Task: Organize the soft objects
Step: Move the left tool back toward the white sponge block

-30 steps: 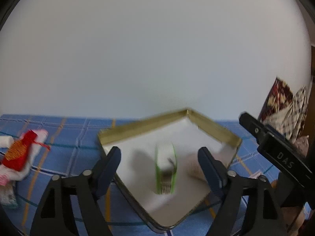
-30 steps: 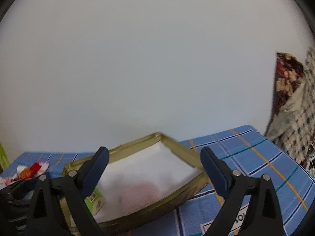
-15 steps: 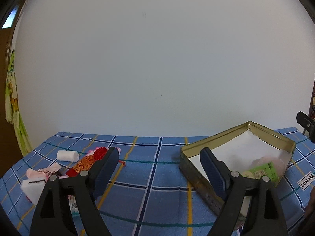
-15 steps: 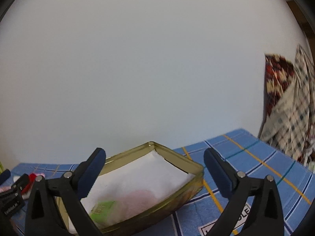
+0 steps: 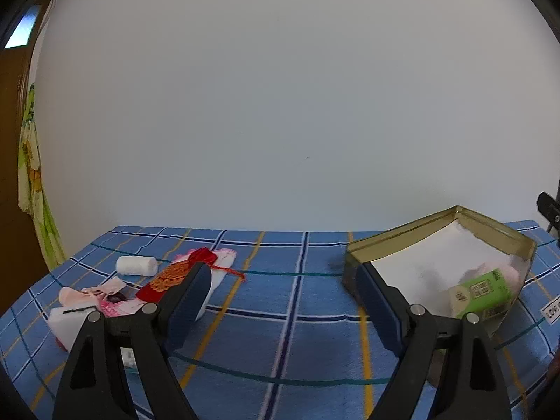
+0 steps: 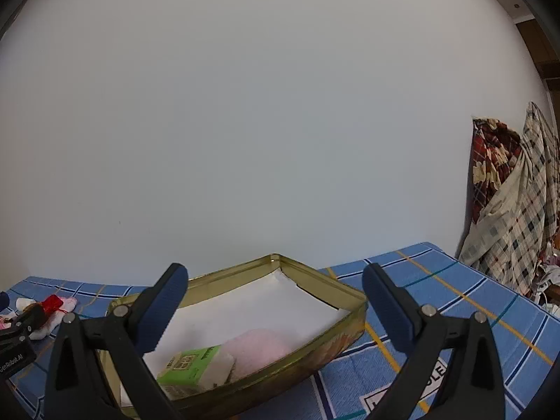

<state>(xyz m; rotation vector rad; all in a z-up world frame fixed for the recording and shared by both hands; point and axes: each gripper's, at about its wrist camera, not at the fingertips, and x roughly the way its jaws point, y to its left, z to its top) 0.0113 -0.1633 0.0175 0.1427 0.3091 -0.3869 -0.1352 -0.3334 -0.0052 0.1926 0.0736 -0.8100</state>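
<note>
A gold metal tin point(image 5: 399, 245) point(image 6: 336, 288) lined with white paper stands on the blue checked cloth. In it lie a green tissue pack point(image 5: 481, 292) point(image 6: 189, 364) and a pink soft pad point(image 6: 259, 346). My left gripper point(image 5: 283, 301) is open and empty, above the cloth left of the tin. A pile of soft items lies at its left: a red embroidered pouch point(image 5: 175, 273), a white roll point(image 5: 136, 266), pink and white cloths point(image 5: 87, 297). My right gripper point(image 6: 274, 306) is open and empty, over the tin's near side.
A white wall stands behind the table. Patterned cloths point(image 6: 507, 203) hang at the right. A white label point(image 6: 430, 381) lies on the cloth near the tin. A green-yellow curtain point(image 5: 33, 189) hangs at the far left.
My left gripper has swung left from over the tin, where the green pack now lies flat, toward the pile of soft items. My right gripper has stayed open by the tin.
</note>
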